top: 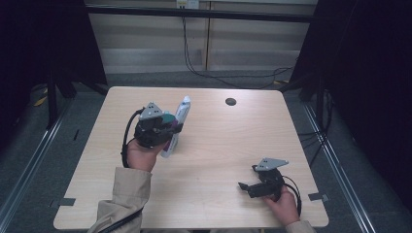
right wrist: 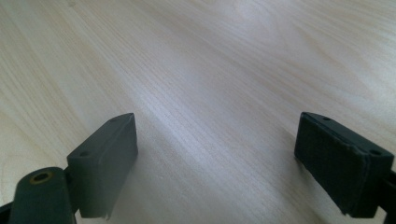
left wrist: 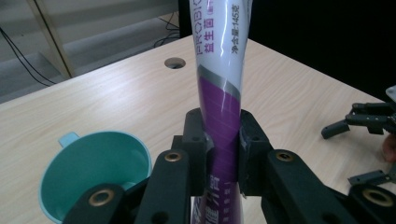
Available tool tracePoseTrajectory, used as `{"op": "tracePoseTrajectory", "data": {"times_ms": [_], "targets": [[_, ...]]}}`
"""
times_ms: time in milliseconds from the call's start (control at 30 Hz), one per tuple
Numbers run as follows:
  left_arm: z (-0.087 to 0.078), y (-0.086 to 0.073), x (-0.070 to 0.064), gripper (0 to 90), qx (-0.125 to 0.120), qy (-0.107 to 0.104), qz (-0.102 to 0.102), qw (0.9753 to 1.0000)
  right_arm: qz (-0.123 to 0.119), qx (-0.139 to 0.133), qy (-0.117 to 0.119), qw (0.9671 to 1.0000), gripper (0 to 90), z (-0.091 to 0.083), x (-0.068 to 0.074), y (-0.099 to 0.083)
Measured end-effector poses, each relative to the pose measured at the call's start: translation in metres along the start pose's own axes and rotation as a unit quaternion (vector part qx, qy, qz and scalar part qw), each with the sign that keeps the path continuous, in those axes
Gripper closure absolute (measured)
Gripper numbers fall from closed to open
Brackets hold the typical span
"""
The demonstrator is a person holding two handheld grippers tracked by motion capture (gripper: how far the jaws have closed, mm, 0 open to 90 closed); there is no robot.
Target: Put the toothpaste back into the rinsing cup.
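Note:
A white and purple tube (top: 180, 116) stands tilted over the left half of the wooden table (top: 223, 145), held by my left gripper (top: 173, 130). In the left gripper view both black jaws of this gripper (left wrist: 223, 144) press on the tube's (left wrist: 219, 88) purple lower part. A teal cup (left wrist: 93, 172) sits just beside those jaws, with its rim (top: 167, 118) peeking out behind the gripper in the high view. My right gripper (top: 246, 187) rests low near the table's front right, open. In its own view its jaws (right wrist: 215, 158) stand wide apart over bare wood.
A small round hole (top: 231, 101) marks the table's far middle. Cables (top: 214, 73) trail on the floor beyond the far edge, and dark curtains hang on both sides. The other gripper (left wrist: 369, 121) is seen at the right of the left gripper view.

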State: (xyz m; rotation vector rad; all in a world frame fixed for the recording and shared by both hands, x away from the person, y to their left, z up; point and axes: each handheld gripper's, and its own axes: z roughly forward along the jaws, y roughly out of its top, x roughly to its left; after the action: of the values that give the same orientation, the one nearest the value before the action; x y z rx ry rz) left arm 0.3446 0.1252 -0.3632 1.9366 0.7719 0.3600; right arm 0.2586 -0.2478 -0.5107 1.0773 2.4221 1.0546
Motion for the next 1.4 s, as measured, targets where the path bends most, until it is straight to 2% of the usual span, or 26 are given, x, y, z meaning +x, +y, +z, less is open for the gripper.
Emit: {"op": "tracePoseTrajectory", "data": {"times_ms": [233,433,1000,1400], "targets": [[-0.003,0.006,0.004,77.4,-0.032,0.008,-0.008,0.9994,0.0,-0.001,0.001,1.0,12.5,0.0,0.0,0.0],[-0.004,0.009,0.008,77.5,-0.047,0.017,-0.014,0.9987,0.0,-0.001,0.001,1.0,12.5,0.0,0.0,0.0],[0.002,0.018,0.02,77.5,-0.067,0.037,-0.027,0.9967,0.0,0.0,0.001,1.0,12.5,0.0,0.0,0.0],[0.01,0.024,0.028,77.5,-0.08,0.039,-0.03,0.9956,0.0,0.0,0.001,1.0,12.5,0.0,0.0,0.0]]}}
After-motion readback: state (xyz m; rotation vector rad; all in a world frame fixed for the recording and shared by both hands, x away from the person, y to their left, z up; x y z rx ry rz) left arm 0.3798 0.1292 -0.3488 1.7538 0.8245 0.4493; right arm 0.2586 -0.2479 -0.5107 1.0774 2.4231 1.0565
